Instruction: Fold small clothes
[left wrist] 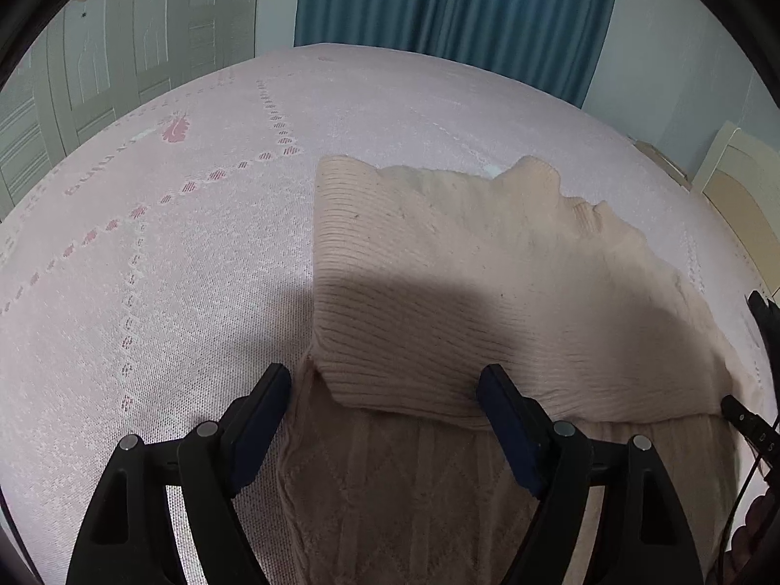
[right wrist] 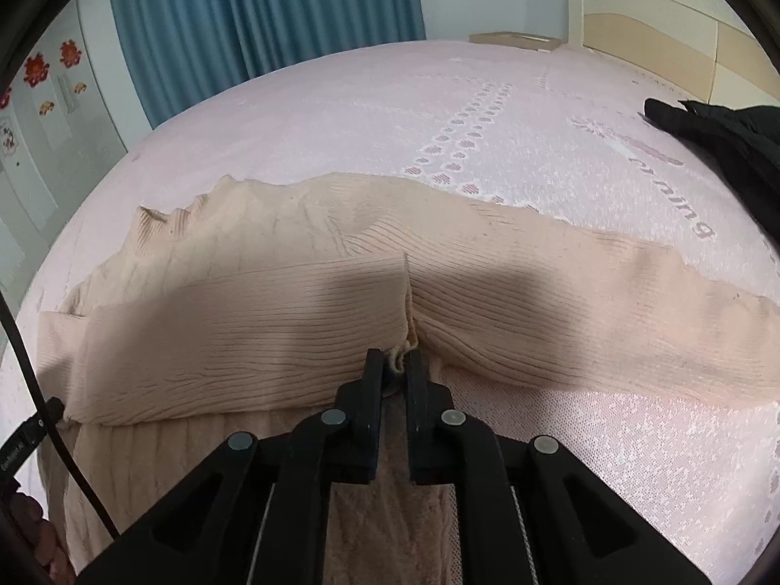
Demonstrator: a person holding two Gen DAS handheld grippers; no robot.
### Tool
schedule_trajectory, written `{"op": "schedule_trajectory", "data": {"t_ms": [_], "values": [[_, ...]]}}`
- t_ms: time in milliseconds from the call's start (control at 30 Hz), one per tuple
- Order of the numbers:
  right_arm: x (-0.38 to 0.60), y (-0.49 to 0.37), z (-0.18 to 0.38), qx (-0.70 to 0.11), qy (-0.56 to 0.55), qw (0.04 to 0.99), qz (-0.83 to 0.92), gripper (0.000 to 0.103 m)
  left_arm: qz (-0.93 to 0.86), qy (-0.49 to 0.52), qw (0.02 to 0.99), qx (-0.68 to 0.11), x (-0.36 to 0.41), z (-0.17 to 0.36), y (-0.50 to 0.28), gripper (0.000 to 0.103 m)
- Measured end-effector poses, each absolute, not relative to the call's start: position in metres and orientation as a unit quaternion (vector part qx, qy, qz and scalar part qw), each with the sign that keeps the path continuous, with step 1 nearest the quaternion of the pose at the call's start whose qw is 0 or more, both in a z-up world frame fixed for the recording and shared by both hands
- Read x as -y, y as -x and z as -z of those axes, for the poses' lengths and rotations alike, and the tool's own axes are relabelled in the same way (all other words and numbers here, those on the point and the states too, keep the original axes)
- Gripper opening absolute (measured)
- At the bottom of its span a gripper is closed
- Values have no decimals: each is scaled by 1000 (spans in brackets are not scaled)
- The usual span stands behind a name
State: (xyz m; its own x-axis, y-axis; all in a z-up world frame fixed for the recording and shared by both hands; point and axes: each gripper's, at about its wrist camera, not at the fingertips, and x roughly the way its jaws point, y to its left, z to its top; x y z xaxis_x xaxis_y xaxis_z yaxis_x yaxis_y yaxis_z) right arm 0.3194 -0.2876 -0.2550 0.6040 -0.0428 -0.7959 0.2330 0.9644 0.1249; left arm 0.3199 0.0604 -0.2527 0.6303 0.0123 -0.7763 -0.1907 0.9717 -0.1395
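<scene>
Fold in progress. The beige knit sweater [right wrist: 292, 302] lies on the pink bed [right wrist: 438, 112], ribbed sleeves folded across its body. The right hand-held gripper [right wrist: 394, 363] is pinched narrow on a ribbed cuff [right wrist: 400, 321] at mid-garment; the left hand-held gripper [left wrist: 385, 380] stands wide, straddling the other cuff [left wrist: 399, 365] ungripped. Next, judged: close the left, then carry both cuffs toward the bed's far edge.

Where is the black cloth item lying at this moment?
The black cloth item shows only in the right wrist view, at the far right edge on the pink bedspread, beyond the beige ribbed knit sweater, near the cream headboard.
</scene>
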Motion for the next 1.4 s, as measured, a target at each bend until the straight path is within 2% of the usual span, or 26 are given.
{"op": "schedule_trajectory", "data": {"t_ms": [267, 400, 500, 600, 900, 967, 1200, 1367, 1400], "values": [[283, -316, 251, -436, -95, 891, 83, 18, -58, 101, 897, -426, -60, 253, -320, 80], [280, -310, 243, -418, -80, 900, 92, 30, -58, 101, 897, -425, -60, 253, -319, 80], [280, -303, 232, -395, -79, 911, 89, 30, -58, 101, 898, -425, -60, 253, -319, 80], [282, -298, 224, -388, -76, 916, 73, 35, -58, 101, 897, -425, -60, 254, -319, 80], [322, -281, 192, -355, -94, 924, 106, 35, -62, 92, 897, -428, -58, 255, -320, 80], [343, -281, 187, -370, -107, 916, 109, 39, -63, 92, 897, -427, -59, 254, -320, 80], [443, -217, 198, -395, -99, 904, 130, 72, -64, 90, 897, -428, -58, 255, -321, 81], [537, -151, 241, -431, -200, 852, 221, 72, -66, 85, 897, -428, -56, 255, -321, 81], [547, -143, 246, -426, -221, 849, 219, 69, -66, 85, 897, -428, -56, 255, -322, 81]]}}
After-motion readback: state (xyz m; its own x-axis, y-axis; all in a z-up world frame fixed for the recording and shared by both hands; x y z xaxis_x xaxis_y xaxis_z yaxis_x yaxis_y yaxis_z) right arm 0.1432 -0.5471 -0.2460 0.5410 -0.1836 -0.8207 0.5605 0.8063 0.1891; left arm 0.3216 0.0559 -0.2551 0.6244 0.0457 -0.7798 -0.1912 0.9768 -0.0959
